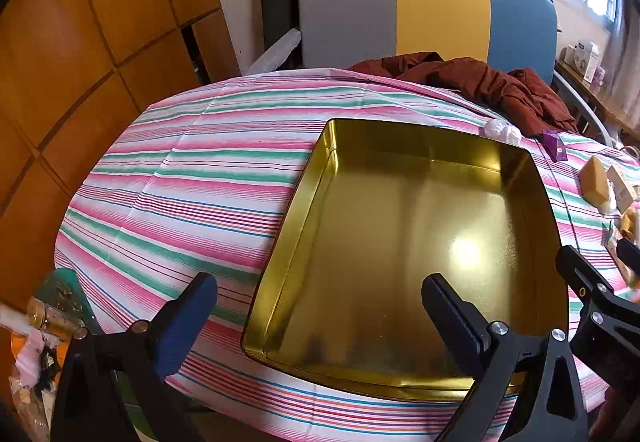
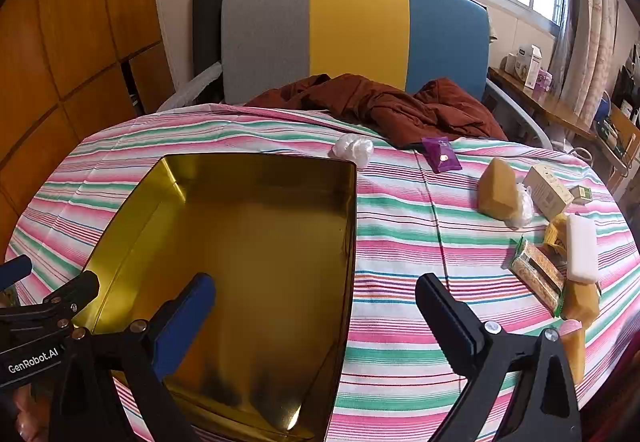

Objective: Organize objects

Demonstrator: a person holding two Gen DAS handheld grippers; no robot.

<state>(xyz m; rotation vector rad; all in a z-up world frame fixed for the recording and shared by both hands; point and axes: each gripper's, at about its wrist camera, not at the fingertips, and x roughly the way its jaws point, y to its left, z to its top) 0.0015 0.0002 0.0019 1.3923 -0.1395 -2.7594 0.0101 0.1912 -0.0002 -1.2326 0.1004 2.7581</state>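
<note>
Both claws — left (image 1: 320, 306), right (image 2: 316, 306) — gape wide, holding nothing, over gold tin (image 2: 224, 242) on striped bench (image 2: 400, 242).

The left black two-finger gripper with blue pads (image 1: 320, 316) hangs with its jaws spread wide and nothing between them. The right black two-finger gripper with blue pads (image 2: 316, 316) is likewise wide open and holds nothing. The two sit side by side, each showing at the edge of the other's view.
</note>
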